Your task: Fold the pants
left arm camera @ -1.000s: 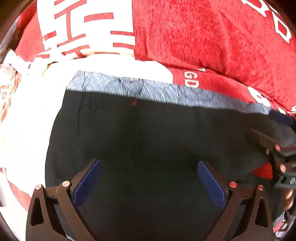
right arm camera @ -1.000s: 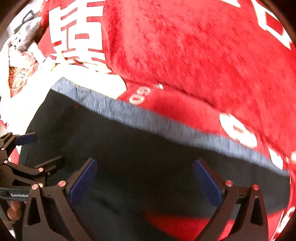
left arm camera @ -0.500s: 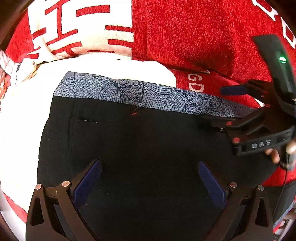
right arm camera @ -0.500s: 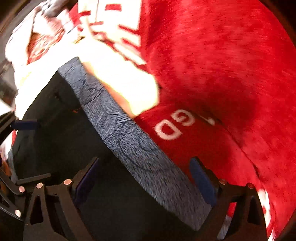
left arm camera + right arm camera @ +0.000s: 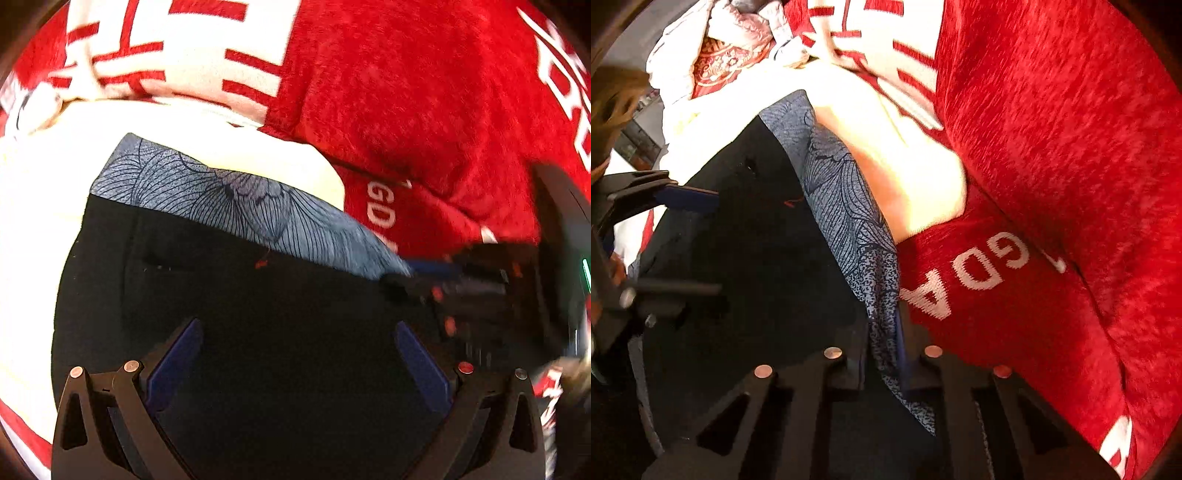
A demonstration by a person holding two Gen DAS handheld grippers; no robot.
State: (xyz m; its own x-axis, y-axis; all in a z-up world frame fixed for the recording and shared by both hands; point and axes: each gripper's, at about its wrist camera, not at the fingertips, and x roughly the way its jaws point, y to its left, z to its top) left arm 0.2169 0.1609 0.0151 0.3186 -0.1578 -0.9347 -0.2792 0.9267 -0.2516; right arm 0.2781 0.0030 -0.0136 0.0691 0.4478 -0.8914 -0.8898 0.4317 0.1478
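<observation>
Black pants (image 5: 277,332) lie flat with a grey-blue patterned waistband (image 5: 229,199) along their far edge. My left gripper (image 5: 299,347) hovers open over the black cloth, with nothing pinched between its blue pads. In the right wrist view my right gripper (image 5: 886,354) has its jaws closing tight on the waistband (image 5: 849,206) at its near end, and the band runs between the pads. The right gripper (image 5: 424,277) also shows at the right of the left wrist view, at the waistband's end. The left gripper (image 5: 690,243) stands open over the pants (image 5: 757,240) at the left.
The pants rest on a red plush blanket with white lettering (image 5: 424,110) and a cream-white patch (image 5: 33,229). The red blanket (image 5: 1052,147) rises in a thick fold beyond the waistband. Crumpled light cloth (image 5: 720,55) lies at the far left.
My right gripper rolled, came down onto the waistband's end and shut on it, from wide open. The left gripper stayed open and shifted a little over the pants.
</observation>
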